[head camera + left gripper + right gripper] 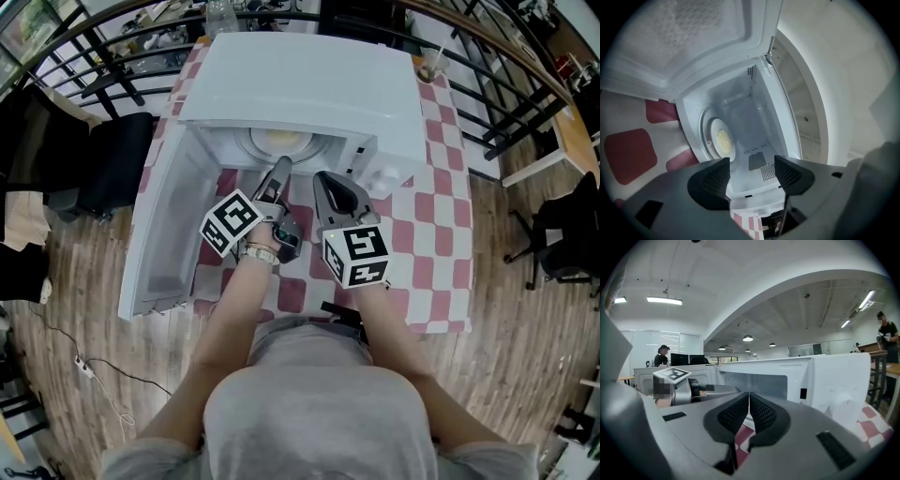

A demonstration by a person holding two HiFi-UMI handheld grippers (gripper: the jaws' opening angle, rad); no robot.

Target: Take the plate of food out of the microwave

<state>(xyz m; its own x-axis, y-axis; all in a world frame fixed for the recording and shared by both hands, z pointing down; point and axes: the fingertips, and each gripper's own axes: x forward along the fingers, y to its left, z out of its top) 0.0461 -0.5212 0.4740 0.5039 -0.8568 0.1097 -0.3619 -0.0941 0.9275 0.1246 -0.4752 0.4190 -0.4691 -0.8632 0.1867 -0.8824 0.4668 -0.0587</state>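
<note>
A: Head view, and the microwave (309,84) stands with its door (164,234) swung out to the left. The plate (281,142) of food sits inside on the cavity floor, ahead of the left gripper (279,178).

B: That one is at the mouth of the cavity, jaws wide apart, nothing between them. Its own view looks straight in at the yellow food (724,140).

A: And the right gripper (328,187)?

B: Just beside the left, jaws pressed together and empty, pointed at the microwave's front.

A: So this is the reach-in, I'd say. How to do it well?

B: Go in low and level and take the plate's near rim between those open jaws. Keep it flat coming out so the food doesn't slide, and mind the door frame. The right could open up and steady the other edge.

A: Round about?

B: Red-and-white checked cloth (431,206) on the surface, a cup (431,66) at the far right corner. Wooden floor (84,319), a black railing (103,47) on the far side, a dark chair (562,234) off right. The right gripper view shows a person (660,358) at a desk far off.
</note>
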